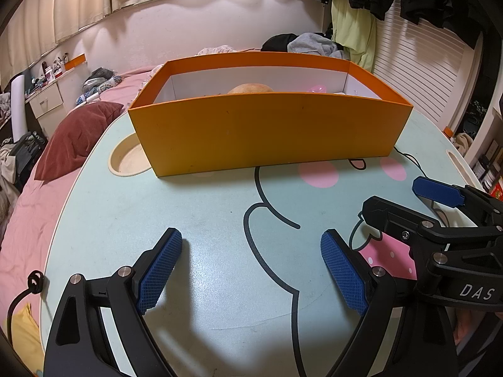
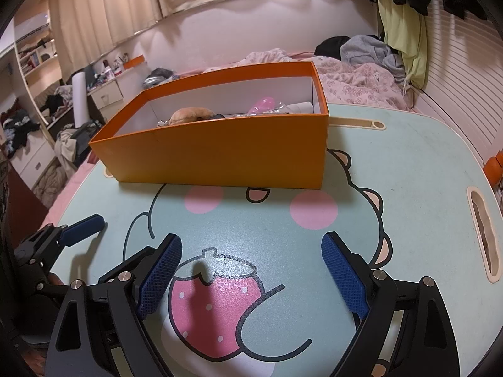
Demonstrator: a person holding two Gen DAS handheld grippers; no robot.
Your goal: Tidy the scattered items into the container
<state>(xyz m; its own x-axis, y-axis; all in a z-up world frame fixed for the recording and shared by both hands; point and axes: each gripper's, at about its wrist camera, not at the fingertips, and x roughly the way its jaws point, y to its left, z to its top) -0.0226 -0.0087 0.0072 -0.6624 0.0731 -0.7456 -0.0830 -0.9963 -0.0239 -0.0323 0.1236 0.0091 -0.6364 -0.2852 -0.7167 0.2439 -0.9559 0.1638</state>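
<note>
1. Orange cardboard box (image 1: 270, 135) stands on the far half of the mint-green lap table (image 1: 204, 220), open at the top, white inside; its long side faces both grippers; nothing lies between it and them.
2. Inside the box, seen from the right wrist view: one round tan item (image 2: 188, 114), one pink translucent item (image 2: 264, 104), one white tube-like thing (image 2: 301, 106) at the right end, plus small bits too blurred to name; all sit low behind the near wall.
3. Left gripper (image 1: 251, 270): two blue-padded fingers spread wide, nothing between them; only bare tabletop under the gap.
4. Right gripper (image 2: 251, 270): likewise spread wide and empty, above the printed strawberry (image 2: 217, 308); it sits just right of the left one, near but apart.
5. Table fittings: one round cup recess (image 1: 129, 160) at the box's left corner, touching its base line; one slot handle (image 2: 482, 229) near the right edge; one long groove (image 2: 358, 124) behind the box.
6. Cartoon print on the table surface: two pink cheeks, one strawberry.
7. Surroundings: pink bedding (image 1: 25, 213) and one dark red pillow (image 1: 75, 138) off the left edge; heaped clothes (image 2: 367, 50) beyond the box.
8. Near half of the tabletop bare; open room on the box's front and right.
</note>
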